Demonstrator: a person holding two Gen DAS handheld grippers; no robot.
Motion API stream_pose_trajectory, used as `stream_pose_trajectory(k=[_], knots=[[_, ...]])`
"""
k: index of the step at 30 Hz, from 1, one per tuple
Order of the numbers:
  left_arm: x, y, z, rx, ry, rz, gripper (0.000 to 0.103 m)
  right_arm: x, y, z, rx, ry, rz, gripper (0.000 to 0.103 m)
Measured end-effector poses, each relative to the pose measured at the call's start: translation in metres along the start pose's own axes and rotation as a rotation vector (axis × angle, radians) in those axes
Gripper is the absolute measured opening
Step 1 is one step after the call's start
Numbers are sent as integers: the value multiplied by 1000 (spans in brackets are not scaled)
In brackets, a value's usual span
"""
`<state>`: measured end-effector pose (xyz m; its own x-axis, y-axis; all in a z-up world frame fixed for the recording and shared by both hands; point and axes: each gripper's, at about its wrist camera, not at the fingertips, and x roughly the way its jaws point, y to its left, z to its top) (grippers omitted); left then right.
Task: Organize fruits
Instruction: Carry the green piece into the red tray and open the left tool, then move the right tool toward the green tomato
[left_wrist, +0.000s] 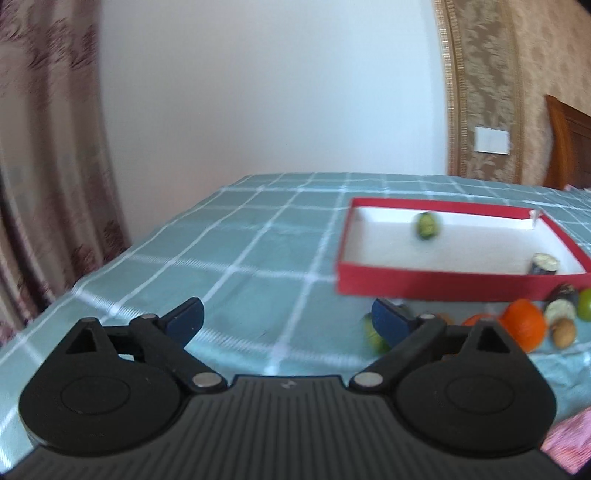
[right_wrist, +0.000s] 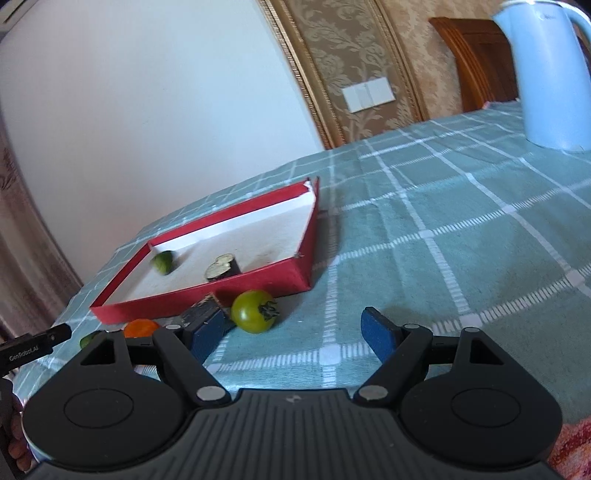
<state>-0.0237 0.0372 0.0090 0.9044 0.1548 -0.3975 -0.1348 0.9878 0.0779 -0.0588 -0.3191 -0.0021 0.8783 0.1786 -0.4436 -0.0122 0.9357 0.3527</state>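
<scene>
Your left gripper (left_wrist: 287, 320) hung over the desk with the teal checked cloth (left_wrist: 229, 258), and its jaws were spread wide with nothing between them. Your right gripper (right_wrist: 291, 334) hung over the same cloth, its jaws also spread wide and holding nothing.

The shallow red cardboard box with the white inside (left_wrist: 424, 284) sat on the desk, toward the far edge. Two things lay inside it. A small round green fruit (left_wrist: 428, 225) was by the far wall of the box. A short dark cut piece with a pale top (left_wrist: 545, 264) was in the near corner.

The other fruits lay on the cloth just beside the near wall of the box. A round green tomato with a dark leafy top (right_wrist: 255, 311) was closest to your right gripper. A bright orange tangerine (left_wrist: 524, 328) sat near a small tan nut (left_wrist: 564, 332) and two more dark cut pieces (left_wrist: 561, 302). Another small green fruit (left_wrist: 373, 334) was partly hidden behind the left gripper's right finger.

A tall pale blue kettle (right_wrist: 546, 74) stood at the far right corner of the desk, well apart from the box.
</scene>
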Motion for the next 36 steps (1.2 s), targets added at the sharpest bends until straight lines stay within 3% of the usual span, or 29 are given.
stream_pose_trajectory(k=[6, 8, 14, 16, 20, 30, 36], knots=[[0, 33, -7, -187, 3, 16, 101, -4, 31, -2, -197, 19, -24, 81], [3, 39, -8, -216, 24, 3, 102, -4, 38, -1, -231, 37, -13, 75], [18, 45, -9, -250, 141, -27, 103, 8, 52, 7, -340, 58, -36, 69], [21, 46, -10, -259, 160, -33, 103, 16, 53, 9, -368, 85, -35, 58], [22, 46, -11, -257, 164, -35, 103, 28, 51, 9, -396, 123, -51, 48], [22, 45, -10, -256, 169, -33, 103, 34, 54, 10, -446, 135, -47, 48], [23, 45, -9, -254, 171, -31, 103, 43, 54, 13, -446, 152, -43, 40]])
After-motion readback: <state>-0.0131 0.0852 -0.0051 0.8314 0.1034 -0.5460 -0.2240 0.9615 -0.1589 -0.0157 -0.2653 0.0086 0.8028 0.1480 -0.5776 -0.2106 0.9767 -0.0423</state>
